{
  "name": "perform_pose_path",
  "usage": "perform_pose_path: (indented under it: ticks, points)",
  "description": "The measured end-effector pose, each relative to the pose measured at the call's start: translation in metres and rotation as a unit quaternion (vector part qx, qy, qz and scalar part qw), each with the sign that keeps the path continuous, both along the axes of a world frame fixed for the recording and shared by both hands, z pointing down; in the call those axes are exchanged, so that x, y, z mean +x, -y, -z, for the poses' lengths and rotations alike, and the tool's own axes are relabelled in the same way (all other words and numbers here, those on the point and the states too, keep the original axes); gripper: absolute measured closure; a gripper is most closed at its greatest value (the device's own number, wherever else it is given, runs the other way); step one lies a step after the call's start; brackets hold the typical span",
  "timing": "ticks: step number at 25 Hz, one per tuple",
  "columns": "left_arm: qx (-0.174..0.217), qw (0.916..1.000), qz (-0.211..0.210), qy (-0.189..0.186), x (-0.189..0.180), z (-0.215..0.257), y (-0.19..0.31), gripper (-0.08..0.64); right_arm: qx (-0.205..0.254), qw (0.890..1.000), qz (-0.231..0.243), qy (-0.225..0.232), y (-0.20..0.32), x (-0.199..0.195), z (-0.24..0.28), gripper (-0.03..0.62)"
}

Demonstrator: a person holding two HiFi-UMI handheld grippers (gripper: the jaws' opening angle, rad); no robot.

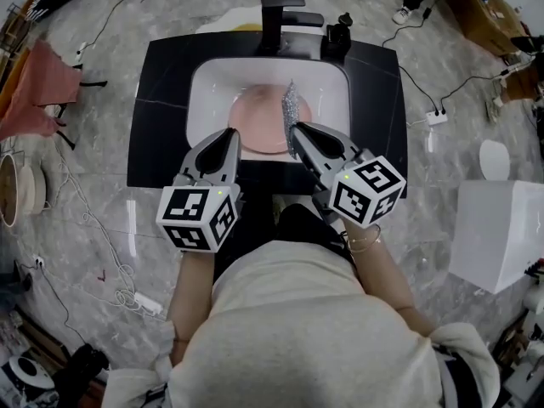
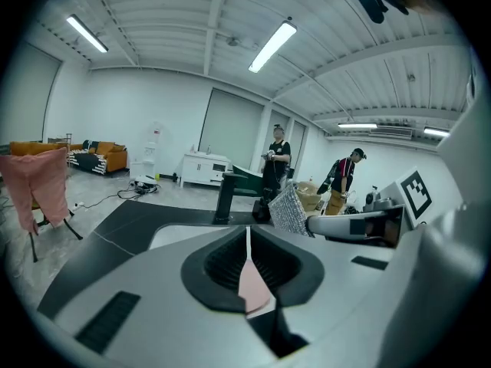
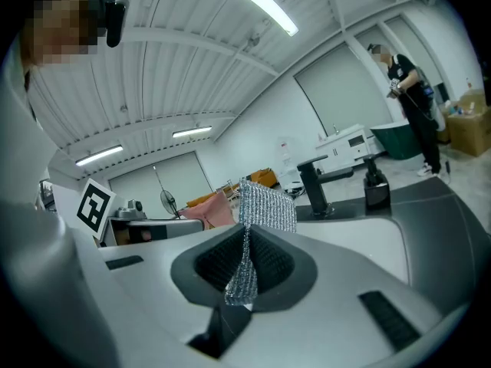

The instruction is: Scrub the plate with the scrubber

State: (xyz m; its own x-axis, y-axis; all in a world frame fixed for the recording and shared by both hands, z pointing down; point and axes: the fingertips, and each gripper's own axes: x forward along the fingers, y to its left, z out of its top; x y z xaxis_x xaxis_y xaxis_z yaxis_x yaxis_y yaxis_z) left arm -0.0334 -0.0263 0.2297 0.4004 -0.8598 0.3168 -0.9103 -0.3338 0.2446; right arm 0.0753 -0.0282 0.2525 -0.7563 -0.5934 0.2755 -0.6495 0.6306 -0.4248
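Plate (image 1: 255, 119) sits in the sink (image 1: 204, 83), its near rim pinched by the closed fingers of the left gripper (image 1: 231, 136). The right gripper (image 1: 295, 131) is clamped on the scrubber (image 1: 289, 107), which stands upright over the plate's right side. It likely only needs to go down.

A white sink (image 1: 202, 82) is set in a black counter (image 1: 160, 109), a black tap (image 1: 276, 19) at its back edge and a dark bottle (image 1: 337, 34) just beside the tap; a pink plate (image 1: 257, 121) lies in the sink; the left gripper (image 1: 231, 134) meets the plate's near left rim; the right gripper (image 1: 295, 131) pinches a silvery scrubber (image 1: 289, 107) that stands on edge over the plate's right side; a pink cloth (image 1: 38, 87) hangs at far left; a white box (image 1: 497, 228) sits on the grey floor (image 1: 102, 219) at right.
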Motion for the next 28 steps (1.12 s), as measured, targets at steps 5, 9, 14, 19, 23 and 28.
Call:
perform_pose_path:
  ticks: [5, 9, 14, 19, 23, 28]
  points:
    - [-0.014, 0.9998, -0.011, -0.002, -0.008, -0.010, 0.013, 0.529, -0.017, 1.000, -0.009, -0.008, 0.008, -0.008, -0.011, 0.558]
    - [-0.023, 0.9995, -0.023, -0.001, -0.017, -0.017, 0.030, 0.529, -0.027, 0.999, -0.024, -0.013, 0.022, -0.014, -0.016, 0.560]
    - [-0.031, 0.9989, -0.035, 0.003, -0.034, -0.024, 0.055, 0.529, -0.035, 0.998, -0.035, -0.024, 0.041, -0.025, -0.019, 0.560]
    - [-0.039, 0.9981, -0.047, 0.006, -0.049, -0.032, 0.078, 0.531, -0.047, 0.997, -0.040, -0.036, 0.057, -0.036, -0.026, 0.560]
    - [-0.043, 0.9975, -0.057, 0.003, -0.056, -0.038, 0.093, 0.531, -0.051, 0.997, -0.046, -0.043, 0.068, -0.041, -0.031, 0.560]
    - [-0.050, 0.9956, -0.078, -0.001, -0.056, -0.045, 0.104, 0.529, -0.050, 0.996, -0.061, -0.050, 0.079, -0.041, -0.034, 0.560]
